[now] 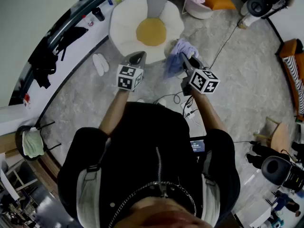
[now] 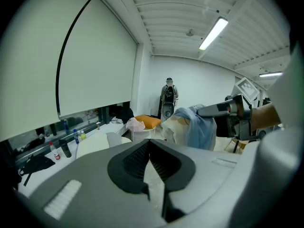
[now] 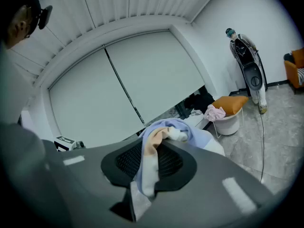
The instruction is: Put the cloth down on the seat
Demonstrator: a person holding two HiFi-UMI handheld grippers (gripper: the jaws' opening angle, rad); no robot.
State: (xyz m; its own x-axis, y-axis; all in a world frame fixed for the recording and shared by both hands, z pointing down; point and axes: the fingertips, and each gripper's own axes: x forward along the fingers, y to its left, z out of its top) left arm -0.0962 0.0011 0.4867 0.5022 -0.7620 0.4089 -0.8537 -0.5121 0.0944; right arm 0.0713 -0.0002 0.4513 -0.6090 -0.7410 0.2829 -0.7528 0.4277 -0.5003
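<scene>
The right gripper (image 1: 184, 60) has its jaws closed on the cloth (image 1: 176, 52), a soft pale blue and lilac piece with a cream patch. In the right gripper view the cloth (image 3: 167, 130) is pinched between the two dark pads near their tips, with a bunch of it heaped over the right gripper (image 3: 153, 147) and a strip trailing back down through the gap.

The cloth hangs in the air, just off the near right edge of the seat (image 1: 127, 23). The seat is a white flower-shaped cushion with a yellow middle, and it sits at the far edge of the grey rug (image 1: 240, 82). No part of the cloth lies on the seat.

The left gripper (image 1: 137, 56) is held beside the right one, over the near edge of the seat. In the left gripper view the left gripper (image 2: 148, 146) has its pads meeting at the tips, with nothing between them. That view also shows the cloth (image 2: 197, 127) draped from the right gripper off to the right.
</scene>
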